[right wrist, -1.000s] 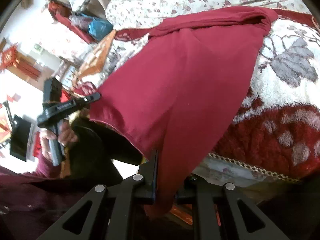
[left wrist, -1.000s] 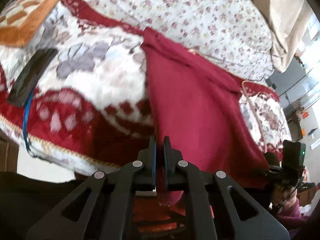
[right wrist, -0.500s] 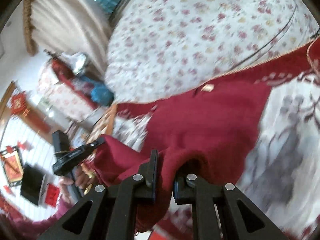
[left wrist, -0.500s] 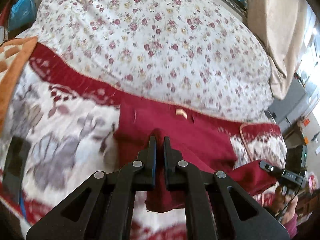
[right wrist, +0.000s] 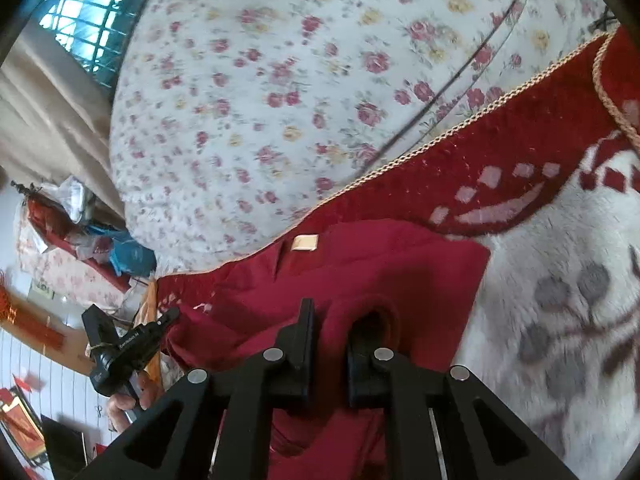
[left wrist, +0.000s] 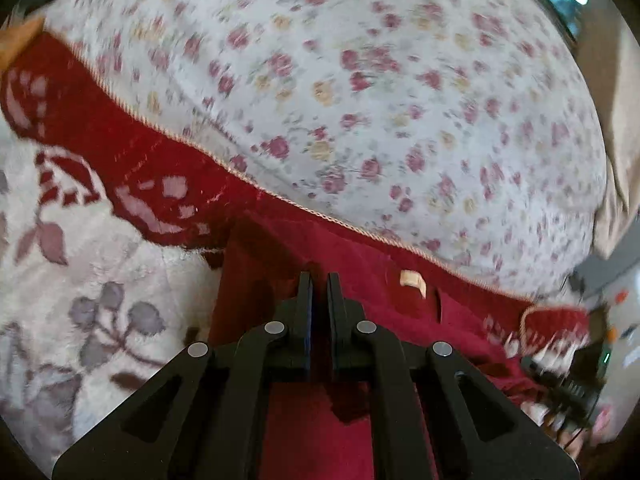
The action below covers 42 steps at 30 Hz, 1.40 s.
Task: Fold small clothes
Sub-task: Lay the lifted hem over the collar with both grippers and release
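A dark red garment [left wrist: 376, 304] lies on the red and white patterned blanket [left wrist: 100, 248], its neck label [left wrist: 412, 280] near the blanket's far edge. My left gripper [left wrist: 318, 280] is shut on a fold of the garment's left side, low over it. In the right wrist view the garment [right wrist: 400, 264] shows with its label [right wrist: 305, 242]. My right gripper [right wrist: 330, 312] is shut on a bunched fold of the right side. The left gripper [right wrist: 160, 326] shows at the left, holding cloth.
A floral quilt [left wrist: 380, 92] is heaped behind the blanket. The blanket [right wrist: 560, 272] spreads to the right. A curtain [right wrist: 44, 112] and a window [right wrist: 88, 12] are at the far left, with room clutter [right wrist: 80, 236] below.
Both grippers carried the garment's lower edge up from the bed's front edge and forward toward the collar. The garment now lies doubled over on the blanket.
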Each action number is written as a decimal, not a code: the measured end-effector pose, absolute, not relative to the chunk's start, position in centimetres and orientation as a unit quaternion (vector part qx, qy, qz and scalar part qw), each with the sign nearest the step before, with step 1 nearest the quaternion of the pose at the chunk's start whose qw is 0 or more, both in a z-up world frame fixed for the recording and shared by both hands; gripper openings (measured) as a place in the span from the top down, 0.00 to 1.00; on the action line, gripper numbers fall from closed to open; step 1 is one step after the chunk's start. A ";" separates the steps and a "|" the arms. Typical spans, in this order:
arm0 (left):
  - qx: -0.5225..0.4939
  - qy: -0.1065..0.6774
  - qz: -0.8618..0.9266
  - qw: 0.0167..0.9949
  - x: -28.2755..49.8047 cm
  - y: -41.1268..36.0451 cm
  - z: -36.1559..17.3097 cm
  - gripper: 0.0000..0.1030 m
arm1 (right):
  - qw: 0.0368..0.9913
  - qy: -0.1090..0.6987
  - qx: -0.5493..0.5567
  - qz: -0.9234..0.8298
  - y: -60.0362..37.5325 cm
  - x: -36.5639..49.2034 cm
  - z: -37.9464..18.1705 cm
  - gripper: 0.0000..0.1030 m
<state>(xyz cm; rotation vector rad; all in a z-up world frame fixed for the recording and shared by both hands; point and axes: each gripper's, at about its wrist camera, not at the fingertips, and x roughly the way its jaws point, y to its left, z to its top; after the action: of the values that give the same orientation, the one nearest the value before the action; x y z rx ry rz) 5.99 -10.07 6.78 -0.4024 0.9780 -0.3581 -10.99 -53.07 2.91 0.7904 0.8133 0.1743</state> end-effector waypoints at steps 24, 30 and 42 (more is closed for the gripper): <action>-0.069 0.473 -0.168 0.862 2.8 -9.4 7.4 0.44 | 0.851 0.499 0.160 -0.032 -48.4 -4.8 0.9 0.53; -0.049 0.484 -0.224 0.844 0.2 -8.4 7.6 0.44 | 0.881 0.455 0.127 0.029 -42.3 -4.3 6.4 0.50; -0.084 0.528 -0.251 0.807 -1.2 -5.7 4.3 0.44 | 0.824 0.527 0.102 0.182 -22.7 6.6 3.5 0.50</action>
<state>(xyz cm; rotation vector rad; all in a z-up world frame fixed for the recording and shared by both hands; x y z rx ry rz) -1.19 -5.71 4.26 -0.1804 1.1285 -0.5371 6.64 -22.75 3.49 0.2165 1.1208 0.3860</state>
